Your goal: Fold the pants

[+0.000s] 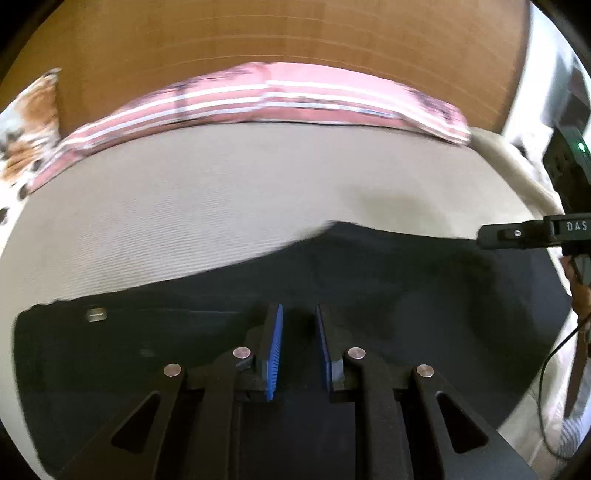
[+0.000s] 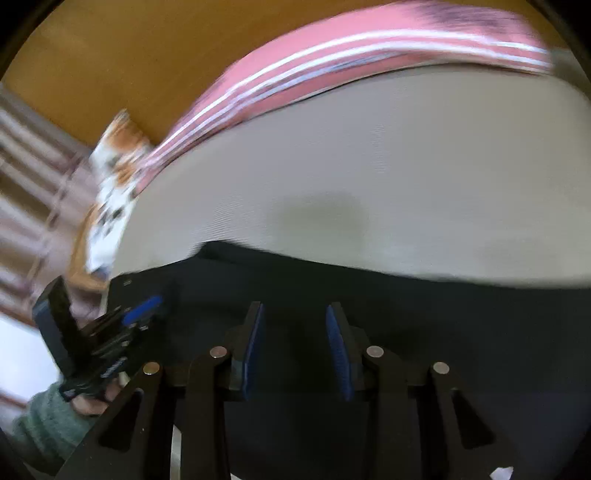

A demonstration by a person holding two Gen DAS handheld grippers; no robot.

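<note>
The black pants (image 1: 369, 280) lie spread across the near part of a beige bed sheet (image 1: 221, 192). A small silver fastener (image 1: 96, 314) shows near their left edge. My left gripper (image 1: 299, 314) hangs just over the pants with its blue-padded jaws apart and nothing between them. The right gripper's body (image 1: 517, 236) pokes in at the right edge of the left wrist view. In the right wrist view my right gripper (image 2: 295, 314) is open over the pants (image 2: 406, 302). The left gripper (image 2: 140, 306) shows at the pants' left edge. This view is blurred.
A pink pillow (image 1: 266, 96) with white stripes lies along the far edge of the bed against a wooden headboard (image 1: 258, 33). An orange and white patterned cloth (image 1: 29, 122) sits at the far left. A black device (image 1: 569, 162) with a green light stands at the right.
</note>
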